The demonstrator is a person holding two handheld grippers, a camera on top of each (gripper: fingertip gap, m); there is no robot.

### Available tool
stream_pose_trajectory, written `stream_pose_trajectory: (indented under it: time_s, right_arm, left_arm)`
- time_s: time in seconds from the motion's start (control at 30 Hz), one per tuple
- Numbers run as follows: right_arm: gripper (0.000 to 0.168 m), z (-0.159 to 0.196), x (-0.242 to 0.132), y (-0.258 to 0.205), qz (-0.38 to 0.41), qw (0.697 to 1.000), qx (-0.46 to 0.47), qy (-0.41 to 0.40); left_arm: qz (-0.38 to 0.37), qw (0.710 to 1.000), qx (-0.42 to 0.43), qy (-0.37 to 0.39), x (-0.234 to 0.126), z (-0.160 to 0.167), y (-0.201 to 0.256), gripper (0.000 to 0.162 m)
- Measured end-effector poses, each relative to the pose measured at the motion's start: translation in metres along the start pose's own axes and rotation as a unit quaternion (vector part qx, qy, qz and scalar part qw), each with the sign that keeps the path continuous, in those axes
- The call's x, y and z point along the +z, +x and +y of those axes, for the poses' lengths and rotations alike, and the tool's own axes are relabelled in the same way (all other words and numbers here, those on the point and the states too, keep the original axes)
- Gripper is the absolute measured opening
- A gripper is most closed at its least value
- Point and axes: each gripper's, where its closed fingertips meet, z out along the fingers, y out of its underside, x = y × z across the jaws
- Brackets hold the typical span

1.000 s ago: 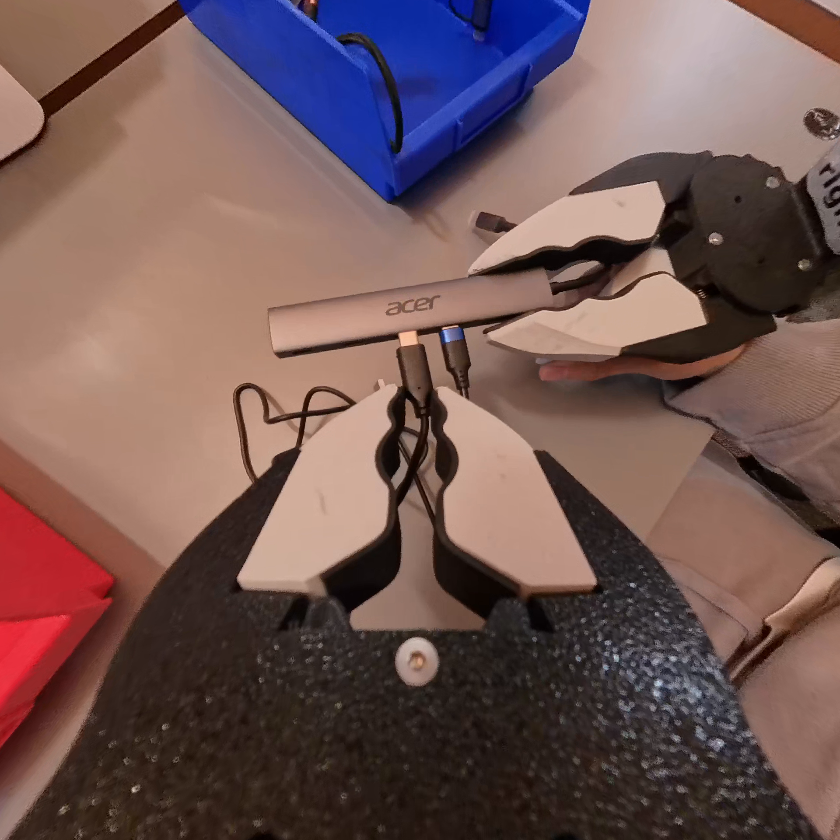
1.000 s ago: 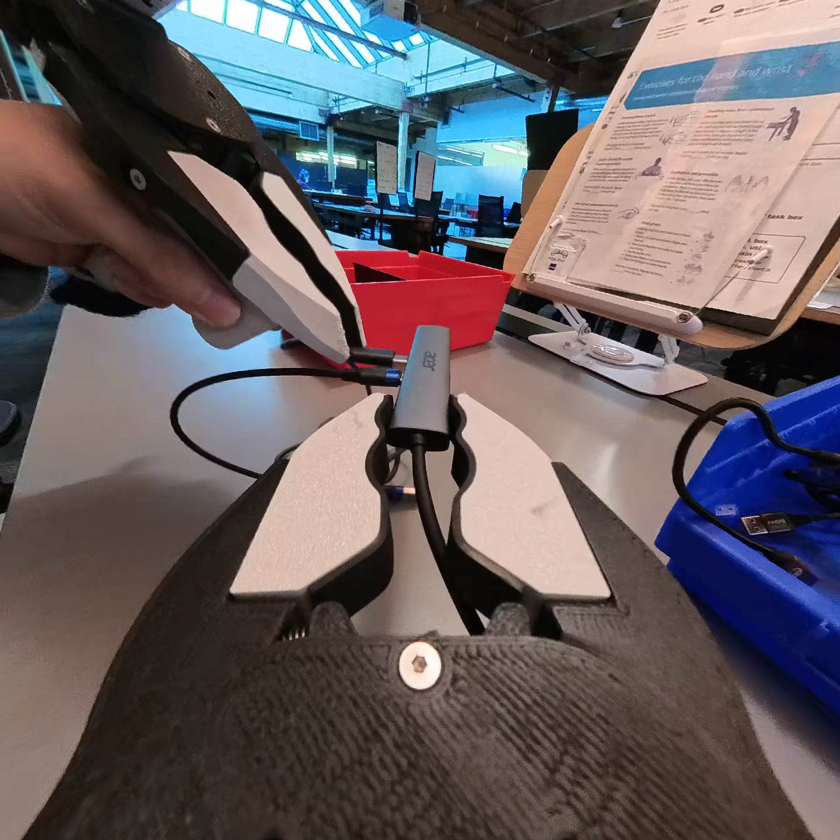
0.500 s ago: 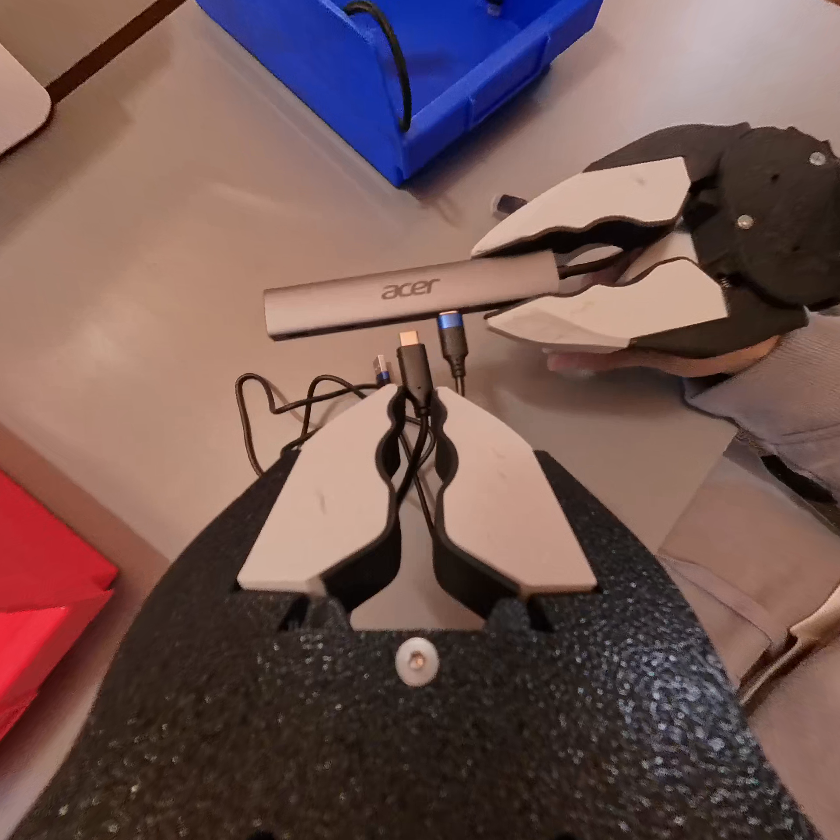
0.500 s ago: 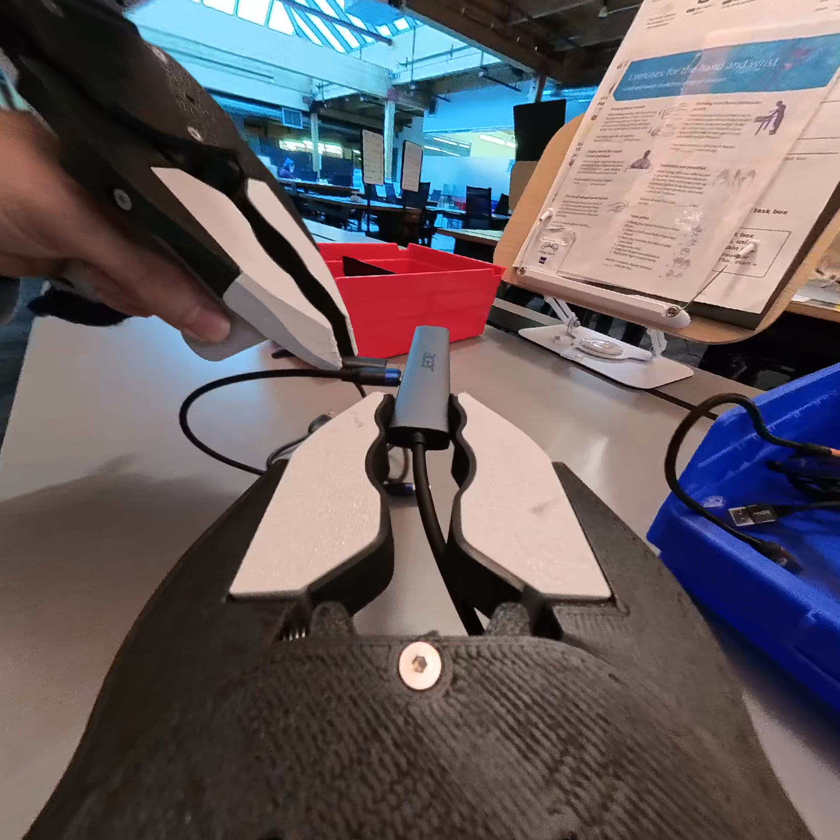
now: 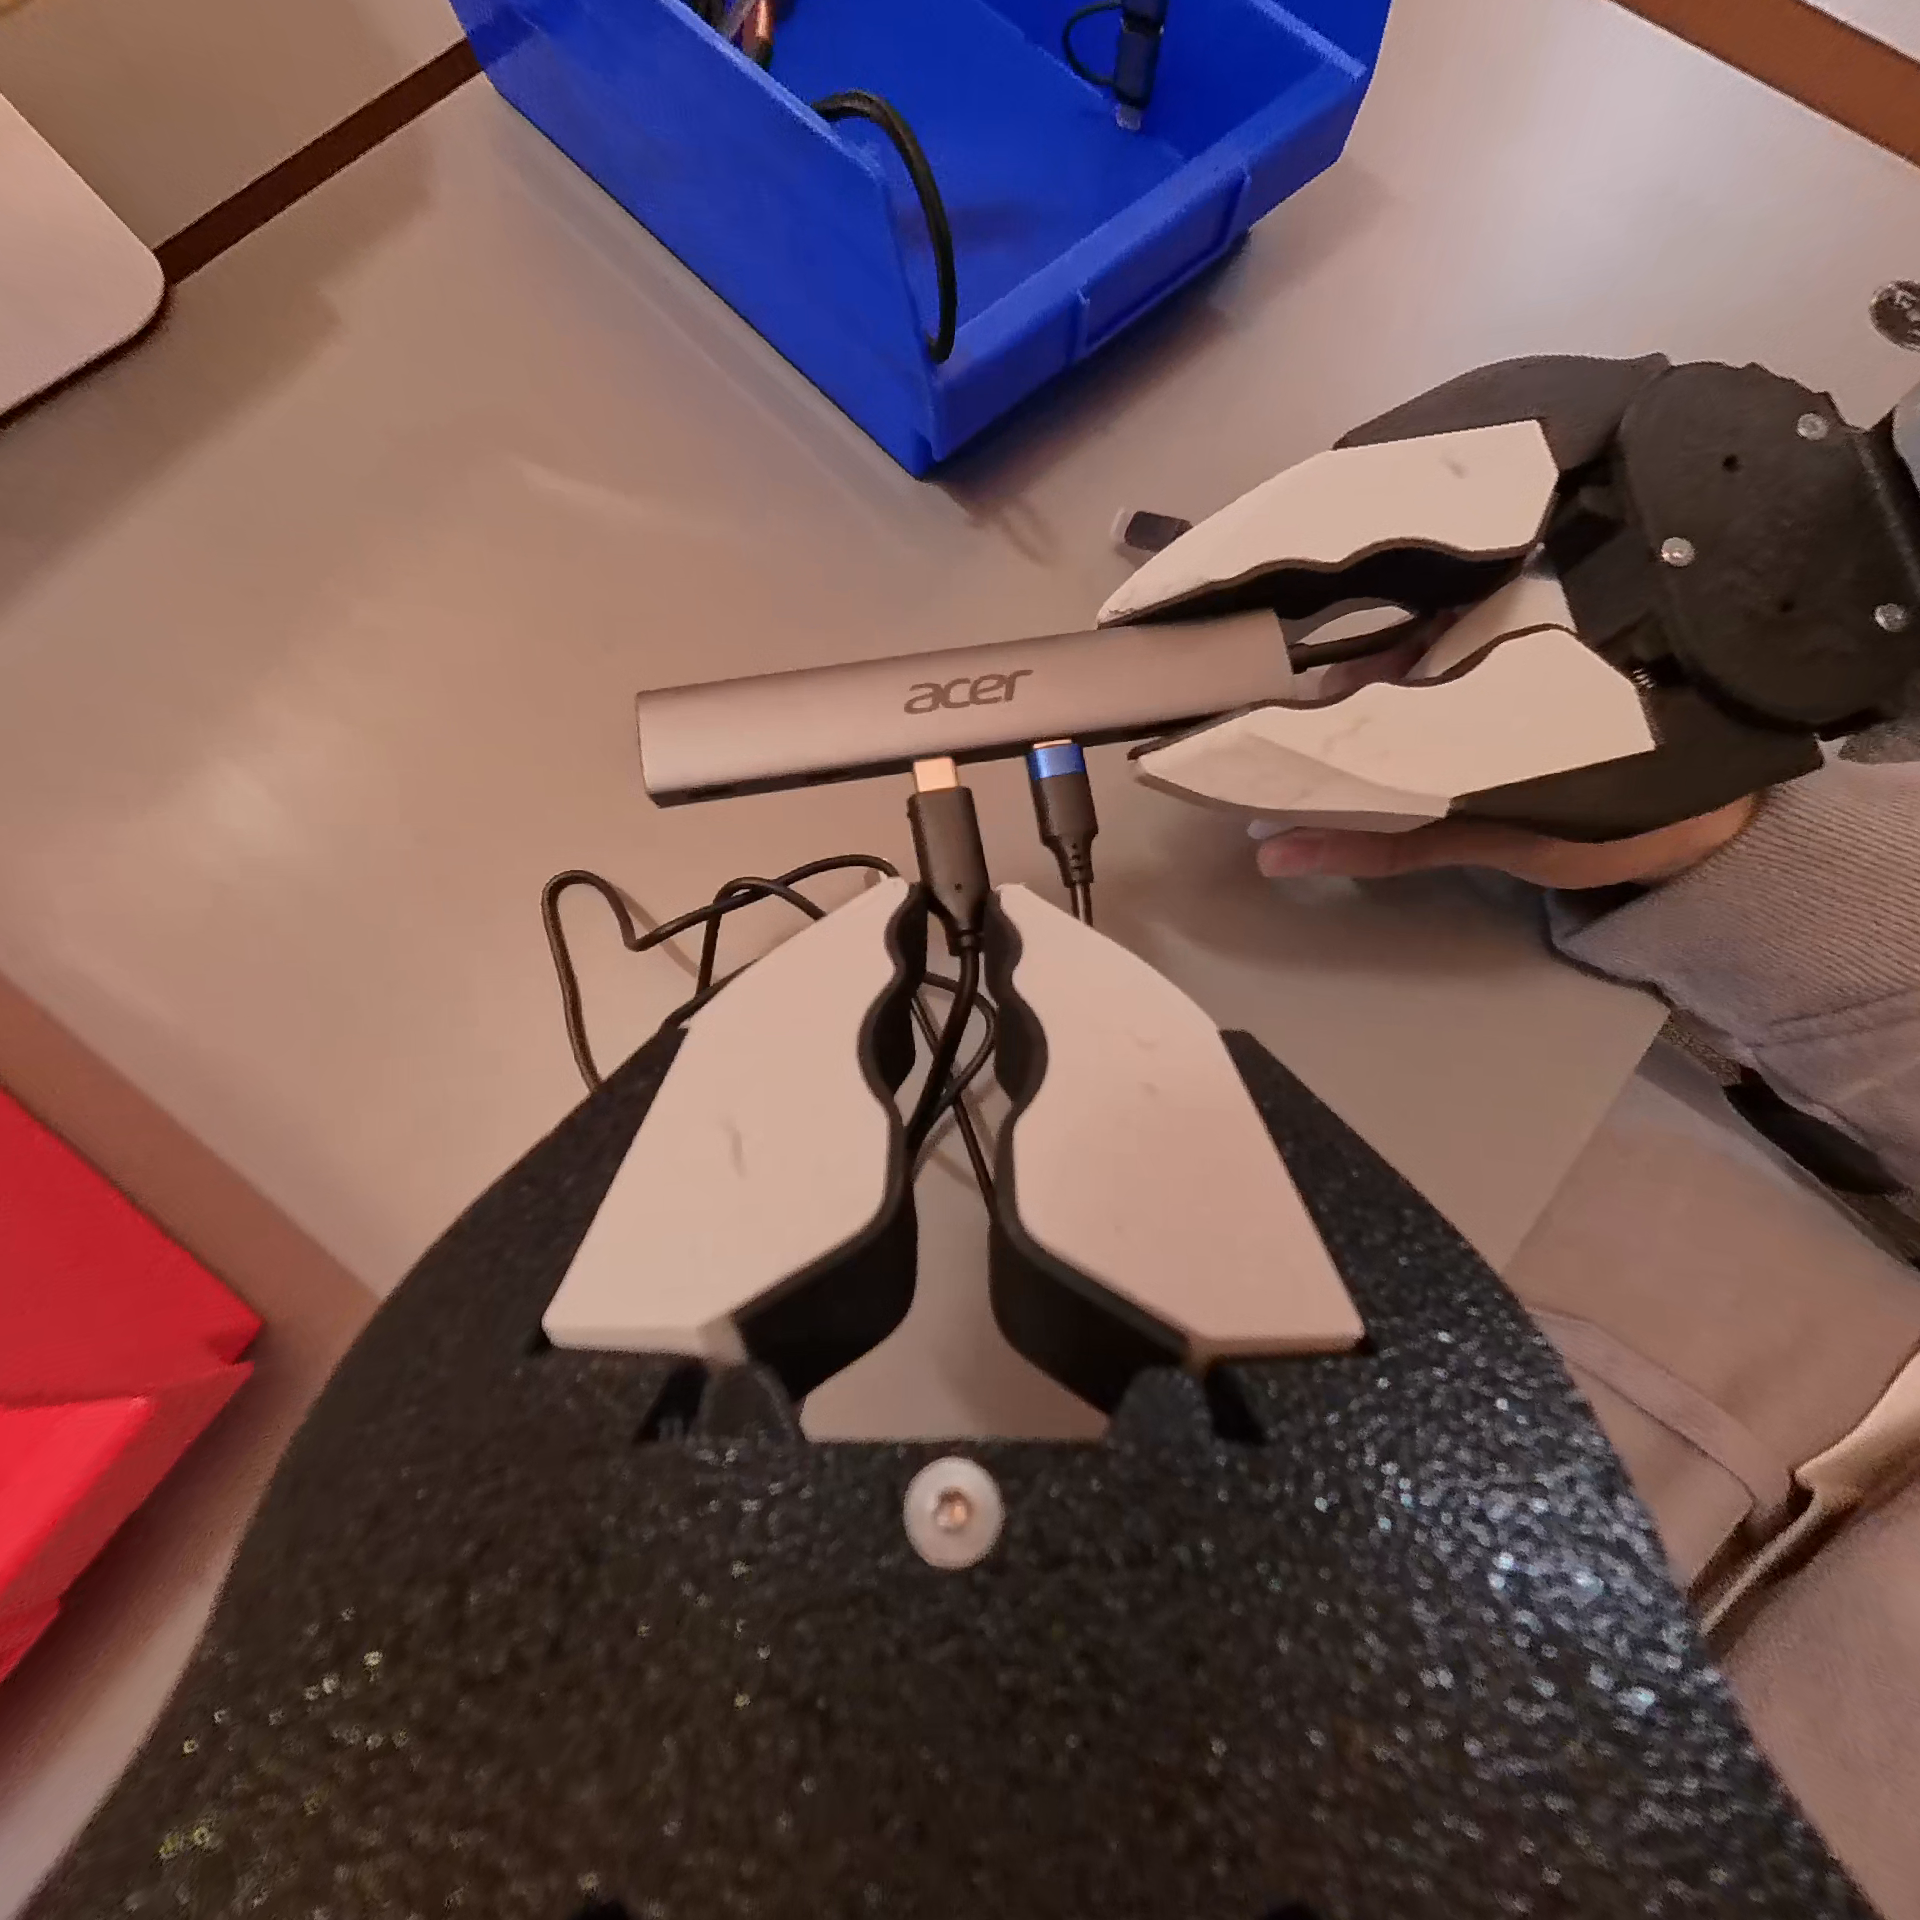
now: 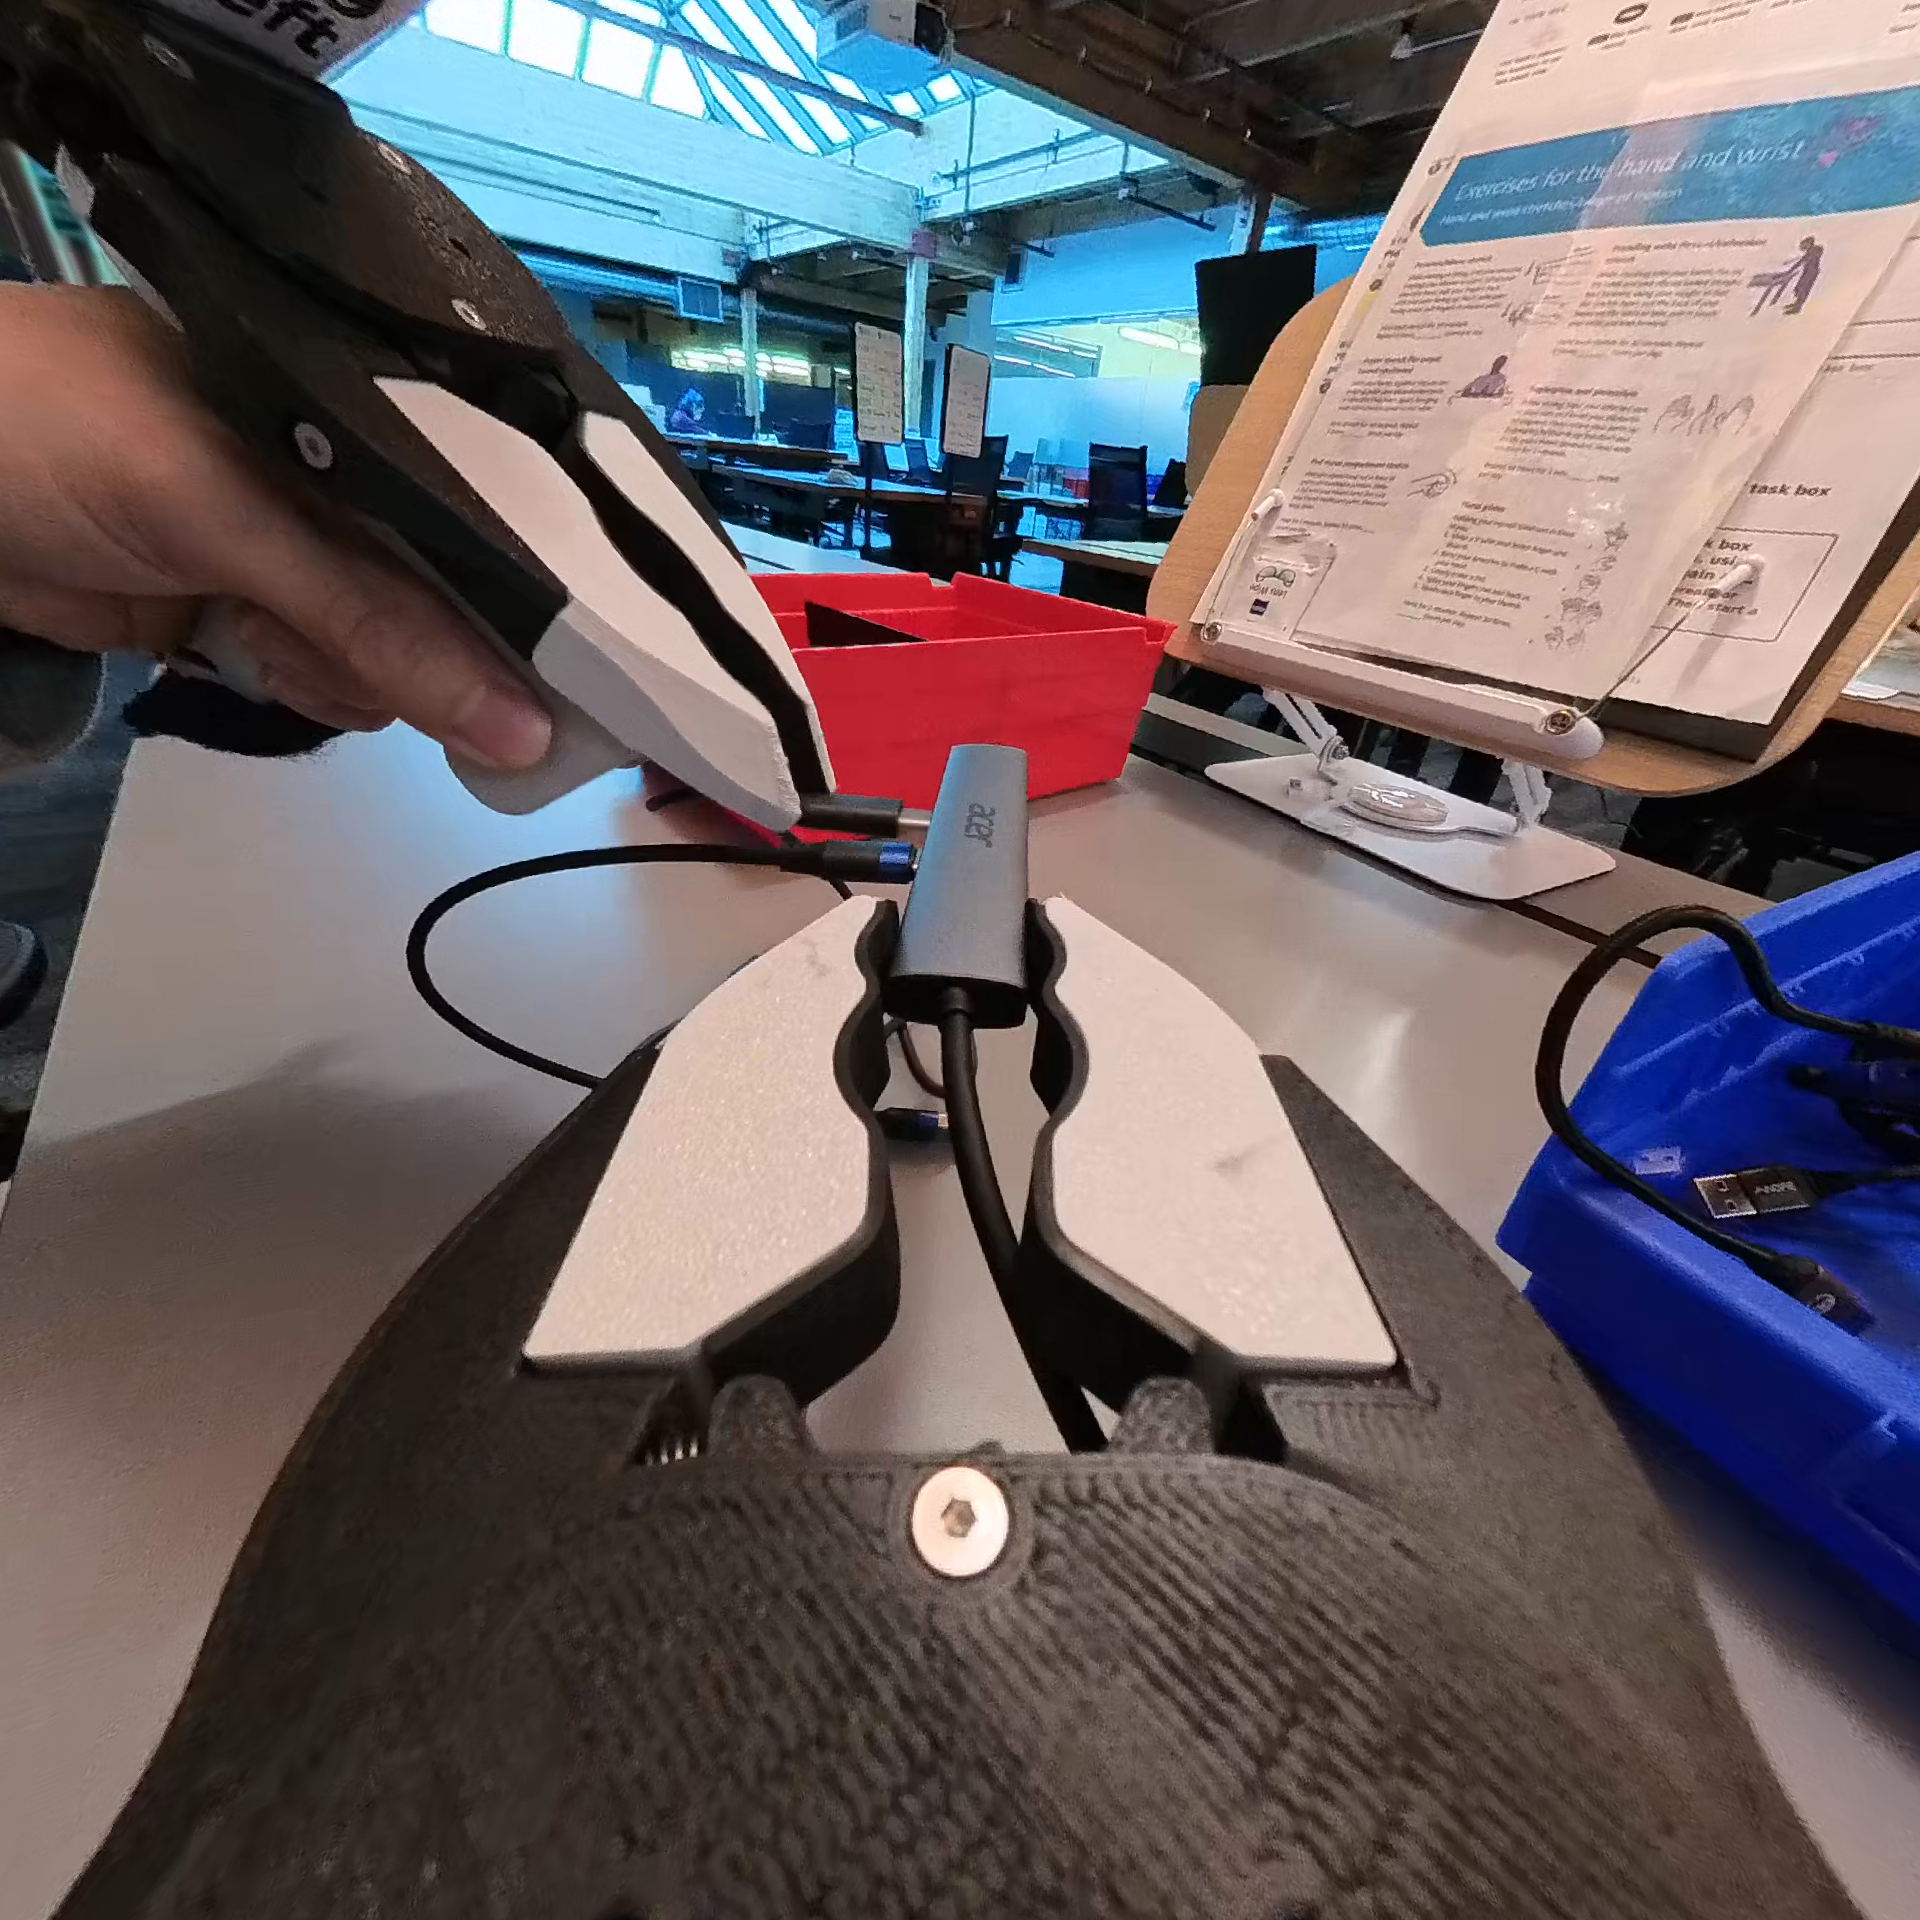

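Observation:
My right gripper (image 6: 956,914) is shut on the cable end of a slim grey USB hub (image 6: 971,852) and holds it above the table. In the left wrist view the hub (image 5: 935,717) lies crosswise, with the right gripper (image 5: 1127,681) on its right end. My left gripper (image 5: 951,894) is shut on a black USB-C plug (image 5: 945,842). The plug's metal tip meets the hub's near side, with some metal still showing. A blue-collared plug (image 5: 1060,800) sits in the port beside it. The left gripper (image 6: 800,810) also shows in the right wrist view.
A blue bin (image 5: 935,208) with cables stands beyond the hub. A red bin (image 6: 966,665) is at the far side, also low left in the left wrist view (image 5: 83,1299). A document stand (image 6: 1558,416) stands at the back right. Loose black cable (image 5: 623,914) lies on the grey table (image 5: 364,623).
Both grippers, the hub and the plug shifted slightly together. The black plug stays at the hub's side port. Both grips are unchanged.

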Motion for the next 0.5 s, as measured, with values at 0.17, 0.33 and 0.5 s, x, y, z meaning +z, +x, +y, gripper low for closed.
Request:
stream_pose_trajectory:
  time_s: [0.17, 0.33, 0.5]
  right_arm:
    - [0.024, 0.002, 0.002, -0.004, -0.001, 1.0, -0.017, -0.009]
    - [0.025, -0.001, -0.001, 0.003, 0.004, 1.0, 0.009, 0.006]
    - [0.024, -0.009, -0.009, 0.014, 0.025, 0.998, 0.038, 0.043]
  left_arm:
    - [-0.002, 1.0, 0.002, -0.011, 0.003, 0.003, 0.0, 0.01]
    - [-0.012, 0.998, 0.011, 0.053, 0.002, -0.012, 0.0, 0.01]
    - [-0.056, 0.984, 0.07, 0.155, 0.005, -0.027, 0.003, 0.013]
